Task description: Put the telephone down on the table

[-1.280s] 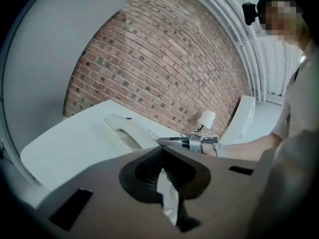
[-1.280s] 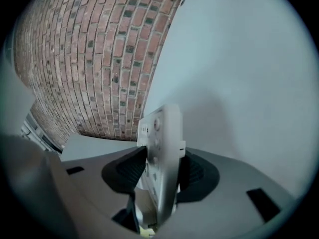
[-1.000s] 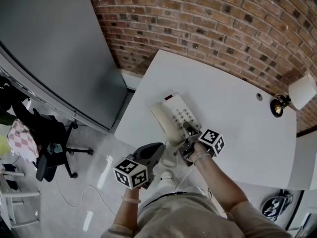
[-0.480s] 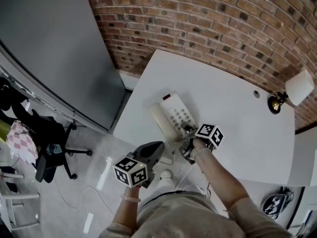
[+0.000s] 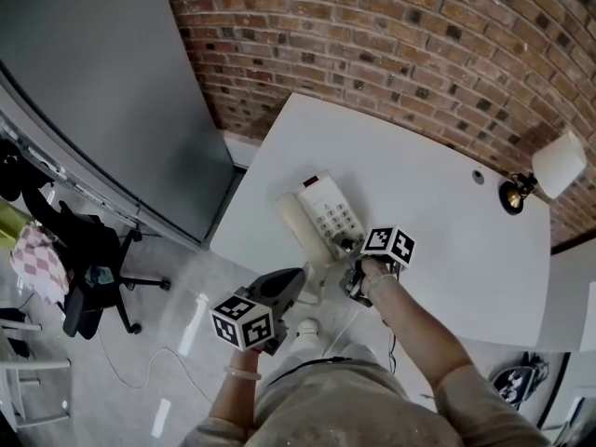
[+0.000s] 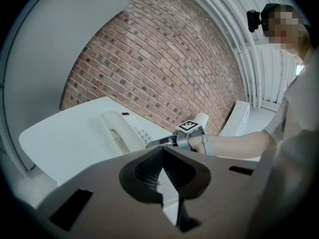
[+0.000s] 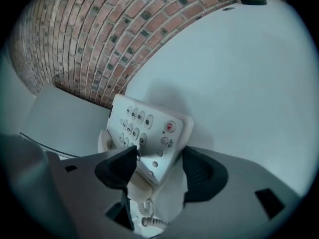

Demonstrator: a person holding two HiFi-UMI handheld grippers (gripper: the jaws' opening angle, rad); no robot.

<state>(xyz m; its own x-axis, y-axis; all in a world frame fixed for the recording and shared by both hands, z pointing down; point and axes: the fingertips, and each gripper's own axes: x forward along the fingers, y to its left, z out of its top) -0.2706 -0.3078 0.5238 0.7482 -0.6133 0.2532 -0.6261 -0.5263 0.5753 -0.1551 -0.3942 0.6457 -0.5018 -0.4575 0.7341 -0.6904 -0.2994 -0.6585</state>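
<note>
The white telephone [image 5: 321, 216] lies flat on the white table [image 5: 447, 203] near its front left corner, handset on the left and keypad on the right. My right gripper [image 5: 351, 250] is at the phone's near end. In the right gripper view its jaws are opening. The phone's [image 7: 147, 126] near corner lies between the pads [image 7: 199, 171], with a gap at the right pad. My left gripper [image 5: 294, 277] is shut with nothing in it, and hangs off the table's front edge. It looks toward the phone [image 6: 122, 132].
A coiled cord [image 7: 147, 222] hangs below the phone's near end. A brass lamp with a white shade [image 5: 538, 175] stands at the table's far right. A brick wall runs behind the table. A grey panel [image 5: 93, 91] and an office chair [image 5: 88, 277] are to the left.
The right gripper has drawn back slightly toward me, away from the phone's keypad. The phone stays flat on the table. The left gripper has hardly moved.
</note>
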